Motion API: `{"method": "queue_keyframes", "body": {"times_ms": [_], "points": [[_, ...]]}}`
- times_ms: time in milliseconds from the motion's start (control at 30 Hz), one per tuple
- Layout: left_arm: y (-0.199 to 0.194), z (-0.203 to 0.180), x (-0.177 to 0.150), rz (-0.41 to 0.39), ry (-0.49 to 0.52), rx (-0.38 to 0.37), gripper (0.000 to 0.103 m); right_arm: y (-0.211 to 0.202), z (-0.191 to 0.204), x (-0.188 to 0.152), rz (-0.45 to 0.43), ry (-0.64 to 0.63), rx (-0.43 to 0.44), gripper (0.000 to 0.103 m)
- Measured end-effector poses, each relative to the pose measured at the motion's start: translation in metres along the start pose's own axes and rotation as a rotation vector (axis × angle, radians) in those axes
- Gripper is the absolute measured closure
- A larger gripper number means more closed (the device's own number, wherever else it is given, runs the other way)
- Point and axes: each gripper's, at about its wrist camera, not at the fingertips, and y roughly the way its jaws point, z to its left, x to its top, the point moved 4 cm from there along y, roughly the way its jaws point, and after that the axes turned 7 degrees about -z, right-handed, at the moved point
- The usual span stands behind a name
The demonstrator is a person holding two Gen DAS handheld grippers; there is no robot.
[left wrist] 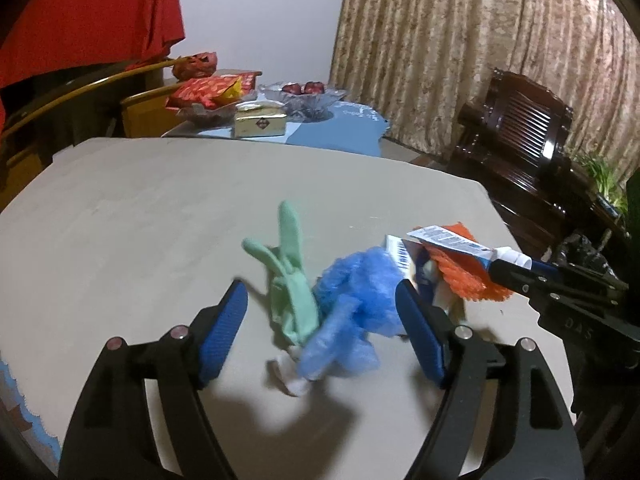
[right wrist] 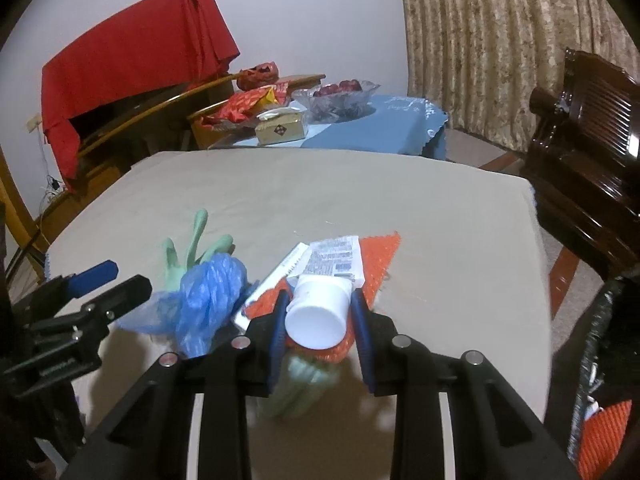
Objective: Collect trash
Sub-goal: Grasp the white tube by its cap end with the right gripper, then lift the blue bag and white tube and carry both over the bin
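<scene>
Far beyond the tongs, a red cloth [right wrist: 132, 56] drapes over furniture, left of a blue-covered side bench [right wrist: 380, 128]. On it stand a glass fruit bowl [right wrist: 344, 96] and a tissue box [right wrist: 280, 130]; a dark wooden chair [right wrist: 588, 152] stands right.

Far half of table [right wrist: 320, 184] bare; glove [right wrist: 192, 240], blue bag [right wrist: 208, 296] crowd near edge.

Glove [left wrist: 290, 276] left of plastic bag [left wrist: 352, 300], touching it, both on counter [left wrist: 160, 216]. Tube [right wrist: 324, 280] right of bag, atop mesh piece [right wrist: 376, 268]. Tissue box [right wrist: 280, 128] and fruit bowl [right wrist: 344, 98] on table behind counter.
</scene>
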Motion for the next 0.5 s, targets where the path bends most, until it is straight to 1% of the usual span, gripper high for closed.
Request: {"method": "queue_keyframes", "body": {"times_ms": [167,267,367,467,500], "points": [[0.002,-0.017,-0.002,-0.001,0.019,-0.036,0.029,-0.014,-0.015,-0.009,0.004,0.019,-0.023,0.074],[0.011,-0.028,-0.005,0.005,0.044,-0.057,0.038,-0.017,-0.023,-0.013,0.008,0.031,-0.032,0.074],[0.028,-0.033,-0.008,0.028,0.069,-0.047,0.041,-0.017,-0.028,-0.015,0.013,0.042,-0.035,0.074],[0.045,-0.033,-0.012,0.055,0.072,-0.022,0.041,-0.017,-0.029,-0.015,0.014,0.044,-0.033,0.074],[0.051,-0.032,-0.013,0.066,0.067,-0.022,0.045,-0.017,-0.029,-0.014,0.013,0.044,-0.032,0.074]]}}
